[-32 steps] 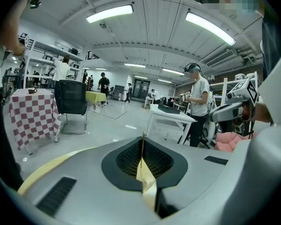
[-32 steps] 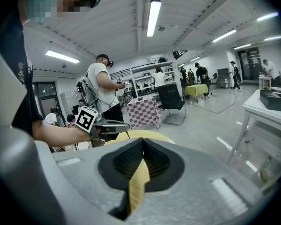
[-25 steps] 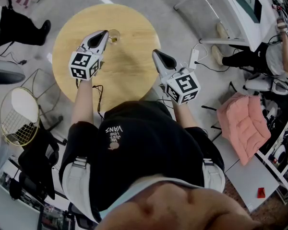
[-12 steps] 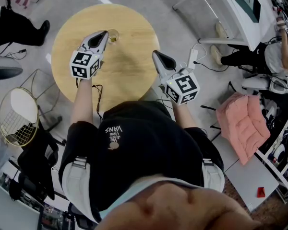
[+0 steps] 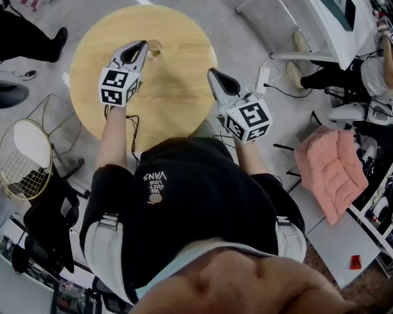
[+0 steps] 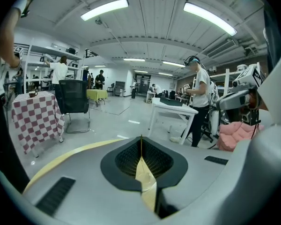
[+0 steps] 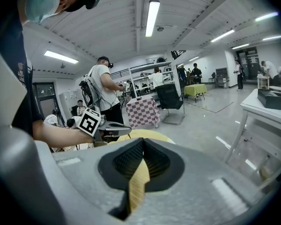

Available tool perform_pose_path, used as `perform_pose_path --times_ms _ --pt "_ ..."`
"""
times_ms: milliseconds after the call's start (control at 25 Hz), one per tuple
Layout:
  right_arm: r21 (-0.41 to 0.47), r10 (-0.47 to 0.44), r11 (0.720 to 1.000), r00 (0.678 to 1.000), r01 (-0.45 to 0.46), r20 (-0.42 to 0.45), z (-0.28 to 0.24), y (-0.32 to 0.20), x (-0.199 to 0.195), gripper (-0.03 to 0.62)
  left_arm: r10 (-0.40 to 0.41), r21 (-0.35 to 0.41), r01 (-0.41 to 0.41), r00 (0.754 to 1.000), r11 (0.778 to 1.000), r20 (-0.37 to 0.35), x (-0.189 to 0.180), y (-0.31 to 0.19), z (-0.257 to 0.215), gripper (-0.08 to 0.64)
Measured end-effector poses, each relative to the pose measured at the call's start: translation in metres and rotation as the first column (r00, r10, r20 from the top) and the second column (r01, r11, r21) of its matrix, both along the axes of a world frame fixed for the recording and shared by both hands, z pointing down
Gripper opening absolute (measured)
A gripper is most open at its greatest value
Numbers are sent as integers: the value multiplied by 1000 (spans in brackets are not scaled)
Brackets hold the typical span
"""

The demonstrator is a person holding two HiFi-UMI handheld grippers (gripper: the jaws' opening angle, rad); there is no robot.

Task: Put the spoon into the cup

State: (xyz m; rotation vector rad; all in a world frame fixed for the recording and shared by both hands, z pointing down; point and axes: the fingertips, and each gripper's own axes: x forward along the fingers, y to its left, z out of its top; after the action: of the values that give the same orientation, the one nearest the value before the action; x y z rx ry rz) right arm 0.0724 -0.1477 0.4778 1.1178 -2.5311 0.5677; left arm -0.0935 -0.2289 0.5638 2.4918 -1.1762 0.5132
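Two grippers are counted in the head view: the left gripper [image 5: 143, 44] and the right gripper [image 5: 211, 74]. Two marker cubes are counted with them, the left cube [image 5: 115, 87] and the right cube [image 5: 250, 120], one to each gripper. One round wooden table [image 5: 177, 90] is seen, and one cup [image 5: 155, 47] is found on it. Away from the table, one pink cushion [image 5: 332, 169] and one wire chair [image 5: 25, 159] are counted.
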Motion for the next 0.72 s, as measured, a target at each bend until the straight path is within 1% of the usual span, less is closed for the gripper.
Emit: perform_pose_path --times_ms 80,240,440,720 --pt "0 1 1000 1000 -1 1 0 1 0 -2 4 7 -4 1000 1000 8 2 0 0 11" --pt "0 -1 1000 1000 1 3 1 1 0 -2 -2 2 2 1000 1000 -1 1 0 2 11" --pt "2 -1 1000 1000 0 3 -2 4 1 -2 13 35 -15 999 999 38 4 3 0 11" --pt "9 -4 1000 1000 4 2 -5 3 -1 -2 4 35 -6 999 999 42 2 1 2 12"
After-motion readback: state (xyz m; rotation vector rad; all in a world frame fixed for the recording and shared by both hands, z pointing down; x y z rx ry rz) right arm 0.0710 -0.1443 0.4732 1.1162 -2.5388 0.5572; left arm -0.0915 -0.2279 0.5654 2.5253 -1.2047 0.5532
